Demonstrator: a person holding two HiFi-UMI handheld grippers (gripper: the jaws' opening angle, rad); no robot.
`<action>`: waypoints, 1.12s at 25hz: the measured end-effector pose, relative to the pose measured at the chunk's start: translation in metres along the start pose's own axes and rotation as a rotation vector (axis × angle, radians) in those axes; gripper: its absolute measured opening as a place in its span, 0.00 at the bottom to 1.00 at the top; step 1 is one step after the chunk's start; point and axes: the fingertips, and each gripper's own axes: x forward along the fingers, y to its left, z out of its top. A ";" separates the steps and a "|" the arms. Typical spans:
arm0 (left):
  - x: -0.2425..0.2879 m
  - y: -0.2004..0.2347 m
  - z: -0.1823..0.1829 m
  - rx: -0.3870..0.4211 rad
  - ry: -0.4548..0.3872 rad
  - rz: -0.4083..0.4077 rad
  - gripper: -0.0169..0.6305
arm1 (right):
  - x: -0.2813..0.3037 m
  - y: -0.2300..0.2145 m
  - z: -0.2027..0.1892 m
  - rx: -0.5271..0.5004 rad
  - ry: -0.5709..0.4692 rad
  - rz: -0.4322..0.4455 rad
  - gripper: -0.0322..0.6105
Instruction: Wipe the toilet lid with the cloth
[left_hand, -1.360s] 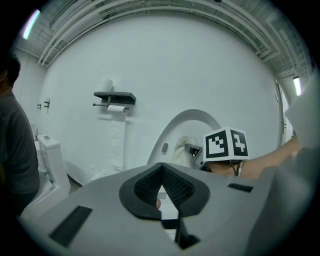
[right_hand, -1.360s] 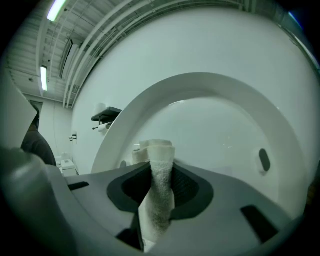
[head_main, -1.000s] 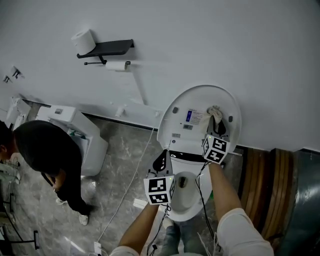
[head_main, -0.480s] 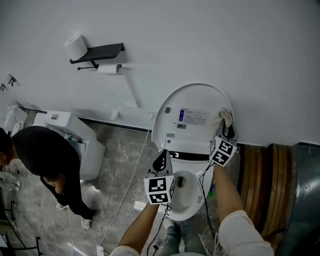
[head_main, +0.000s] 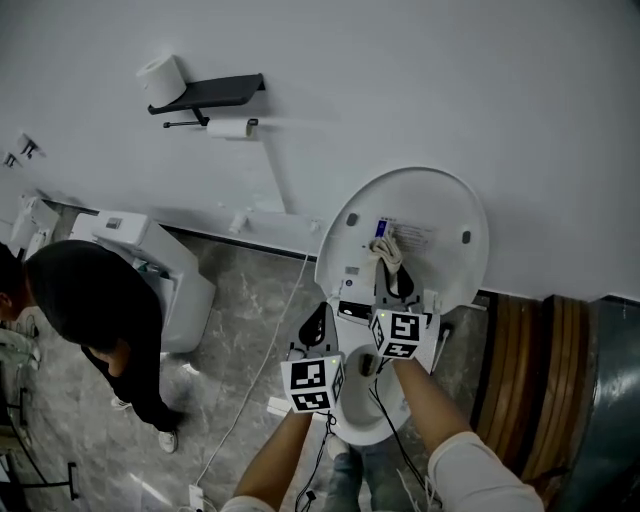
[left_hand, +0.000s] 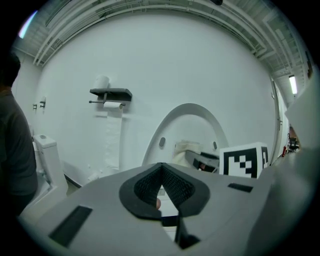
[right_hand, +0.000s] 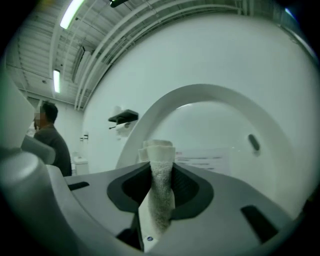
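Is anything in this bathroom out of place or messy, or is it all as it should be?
Nothing is spilled or broken. Two small oddities: a long tail of paper seems to hang down the wall from the roll holder, and a thin cable trails loose across the floor.

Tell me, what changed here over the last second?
The right gripper, jaws shut on the pale terry cloth, swept it leftward across the raised white oval toilet lid, from the right rim onto the printed label. Nothing was released. The left gripper stayed shut and empty beside the toilet bowl.
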 end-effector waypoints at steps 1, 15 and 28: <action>0.000 0.005 -0.002 0.001 0.001 0.006 0.03 | 0.007 0.020 -0.009 -0.013 0.015 0.049 0.21; -0.007 0.052 -0.031 -0.021 0.029 0.079 0.03 | 0.077 0.064 -0.063 -0.054 0.122 0.068 0.21; 0.010 0.006 -0.033 -0.016 0.025 -0.001 0.03 | 0.027 -0.064 -0.056 -0.049 0.090 -0.172 0.21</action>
